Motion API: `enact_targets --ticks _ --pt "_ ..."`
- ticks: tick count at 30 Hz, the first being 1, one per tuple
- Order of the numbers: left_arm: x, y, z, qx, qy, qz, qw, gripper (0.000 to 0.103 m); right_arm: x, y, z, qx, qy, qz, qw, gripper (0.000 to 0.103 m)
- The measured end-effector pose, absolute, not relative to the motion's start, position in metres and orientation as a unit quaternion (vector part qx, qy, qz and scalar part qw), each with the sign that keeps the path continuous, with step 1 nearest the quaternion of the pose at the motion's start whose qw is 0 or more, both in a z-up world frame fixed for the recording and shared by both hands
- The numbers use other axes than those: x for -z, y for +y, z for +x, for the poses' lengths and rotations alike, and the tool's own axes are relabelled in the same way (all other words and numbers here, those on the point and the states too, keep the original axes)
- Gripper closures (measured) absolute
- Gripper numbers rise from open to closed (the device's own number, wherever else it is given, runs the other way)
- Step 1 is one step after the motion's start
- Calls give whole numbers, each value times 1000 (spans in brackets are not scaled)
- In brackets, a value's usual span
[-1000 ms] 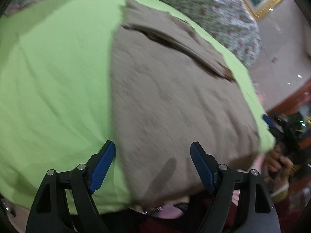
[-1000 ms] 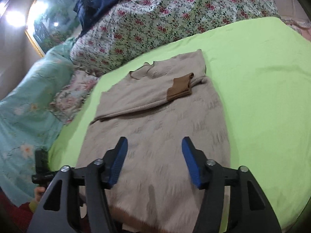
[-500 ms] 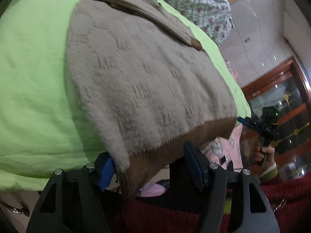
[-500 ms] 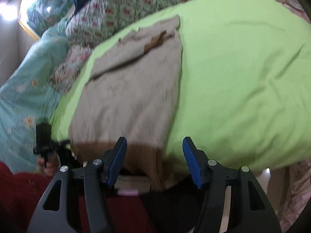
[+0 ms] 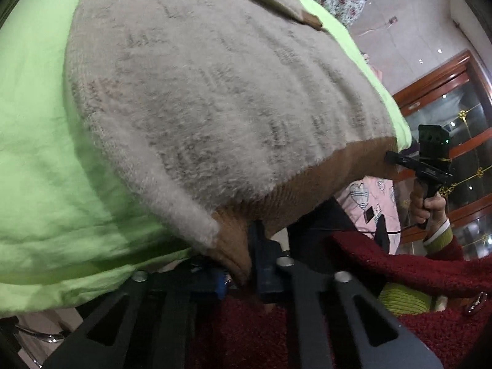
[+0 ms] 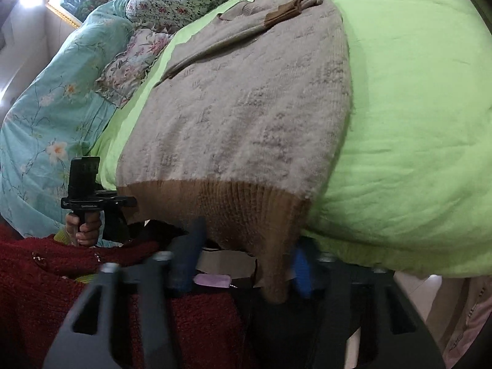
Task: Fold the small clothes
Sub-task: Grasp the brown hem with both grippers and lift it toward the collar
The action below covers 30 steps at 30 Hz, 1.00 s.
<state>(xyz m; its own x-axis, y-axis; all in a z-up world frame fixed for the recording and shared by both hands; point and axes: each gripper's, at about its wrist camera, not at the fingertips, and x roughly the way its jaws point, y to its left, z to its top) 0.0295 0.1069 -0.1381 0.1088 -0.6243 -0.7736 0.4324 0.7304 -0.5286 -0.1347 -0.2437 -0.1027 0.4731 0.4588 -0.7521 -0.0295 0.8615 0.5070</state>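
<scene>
A: Surface?
B: Bed with a green sheet (image 6: 415,129); floral bedding (image 6: 61,98) at 10 o'clock in the right view.

A: Garment?
B: Beige sweater (image 6: 252,98) lies flat on the sheet, one sleeve folded across the chest at 12 o'clock. Its brown ribbed hem (image 6: 233,209) hangs over the bed's near edge.

A: Left claw (image 5: 243,273)?
B: Narrow, blue pads pinching the hem's left corner, at 6 o'clock in its view.

A: Right claw (image 6: 243,264)?
B: Blurred. Hem's right corner hangs between its pads; left pad apart from the cloth. Grip: cannot tell.
</scene>
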Motion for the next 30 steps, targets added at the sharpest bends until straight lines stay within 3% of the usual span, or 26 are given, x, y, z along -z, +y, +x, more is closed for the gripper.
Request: enact_targets --ticks 7,14,23,30 --pt "108 126 13 361 510 -117 772 97 70 -275 -170 -176 378 327 848 95" --pt "65 148 4 353 448 -154 807 98 69 -287 -172 -198 327 391 837 95" --pt "3 159 37 360 361 -193 839 98 20 -300 -139 -215 254 394 857 95" --pt "-43 161 111 318 285 -216 878 98 -20 -311 -52 -168 222 355 893 95"
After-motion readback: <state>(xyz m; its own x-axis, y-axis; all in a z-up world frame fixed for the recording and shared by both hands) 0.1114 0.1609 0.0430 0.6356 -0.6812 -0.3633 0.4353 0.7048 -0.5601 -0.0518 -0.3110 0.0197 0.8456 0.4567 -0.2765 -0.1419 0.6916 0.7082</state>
